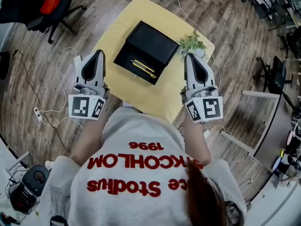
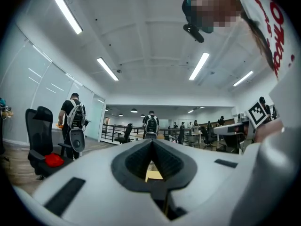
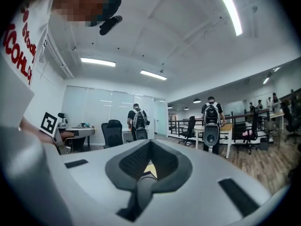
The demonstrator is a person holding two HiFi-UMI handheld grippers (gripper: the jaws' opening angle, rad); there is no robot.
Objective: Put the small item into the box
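From the head view, a yellow tabletop (image 1: 117,29) fills the upper middle of the frame, standing on a wooden floor (image 1: 235,32). A black box (image 1: 150,44) lies open at its middle. The small item (image 1: 143,68), thin and gold, rests inside the box near its lower edge. A small green plant (image 1: 192,44) stands just right of the box.

The left tongs (image 1: 98,54) are at the left edge of the tabletop and the right tongs (image 1: 190,58) at its right edge, just below the plant. Both point toward the top of the frame, well apart from the box. Each pair comes to a closed tip with nothing in it. A black office chair (image 1: 51,6) with something red on its seat stands at upper left.

In the left gripper view, the left tongs are pressed together and empty. A sliver of the yellow tabletop shows through the notch between their dark pads (image 2: 136,161). Beyond is an open office, with two people wearing backpacks (image 2: 73,117) at left and centre.

In the right gripper view, the right tongs are likewise shut on nothing, with the same yellow sliver in the notch. Two people with backpacks (image 3: 210,117) stand among the desks behind.
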